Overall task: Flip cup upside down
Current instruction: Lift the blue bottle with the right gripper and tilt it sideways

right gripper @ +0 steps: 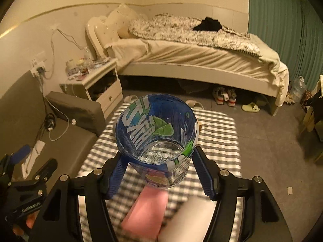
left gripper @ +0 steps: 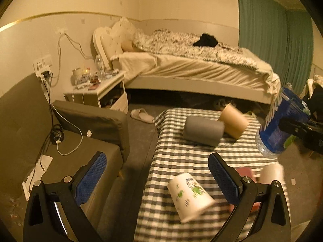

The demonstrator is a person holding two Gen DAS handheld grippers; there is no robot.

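1. Left view: my left gripper (left gripper: 157, 174) hovers with jaws spread and empty over the checked cloth (left gripper: 181, 153); white printed cup (left gripper: 190, 196) lies below, could get knocked

2. Right view: my right gripper (right gripper: 159, 171) pinches the blue-labelled clear plastic cup (right gripper: 156, 133) aloft, mouth toward me; thin walls may buckle or slip mid-flip

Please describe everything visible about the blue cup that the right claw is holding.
The blue cup looks like a clear plastic bottle cut open, wrapped in a blue label with white letters and a green lime picture. Its open mouth faces the right wrist camera, showing a clear ribbed bottom inside; it seems empty. The right claw grips it on both sides near the base. It hangs in the air above the checkered cloth, touching nothing else. The left wrist view shows it tilted.
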